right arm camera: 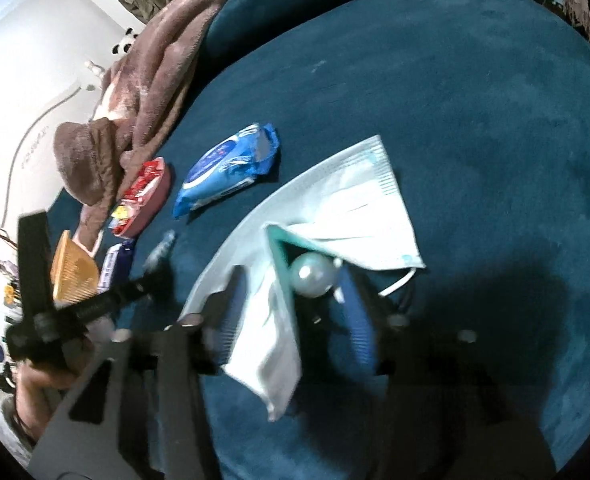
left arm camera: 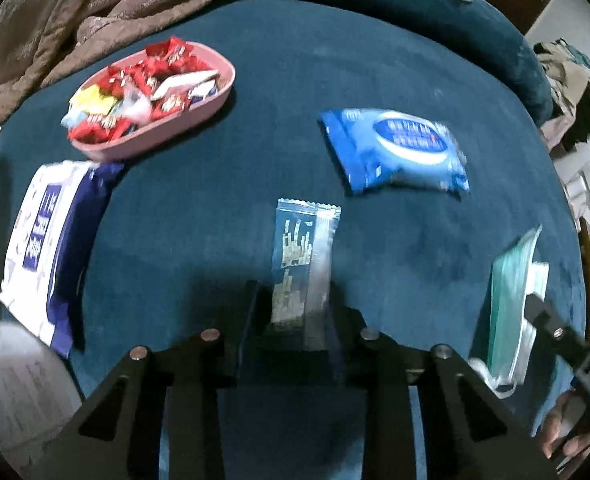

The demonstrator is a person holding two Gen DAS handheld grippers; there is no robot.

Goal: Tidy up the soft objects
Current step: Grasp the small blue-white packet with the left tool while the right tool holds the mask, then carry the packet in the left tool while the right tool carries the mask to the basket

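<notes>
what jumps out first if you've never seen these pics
The pink tray heaped with red sweet wrappers, far left on the dark blue cushion, catches the eye first. Next is the slim blue sachet standing between the fingers of the left tool. On the right, pale face masks lie spread under the right tool.

Left tongs (left arm camera: 295, 312) point steeply down, fingers narrowly apart; right tongs (right arm camera: 295, 300) tilt down, fingers wider.

A matt, velvety teal sofa cushion (left arm camera: 375, 60) carries a glossy plastic wipes pack (left arm camera: 395, 152), a smooth pink plastic tray (left arm camera: 215, 100) and pleated nonwoven masks (right arm camera: 359, 208).
</notes>
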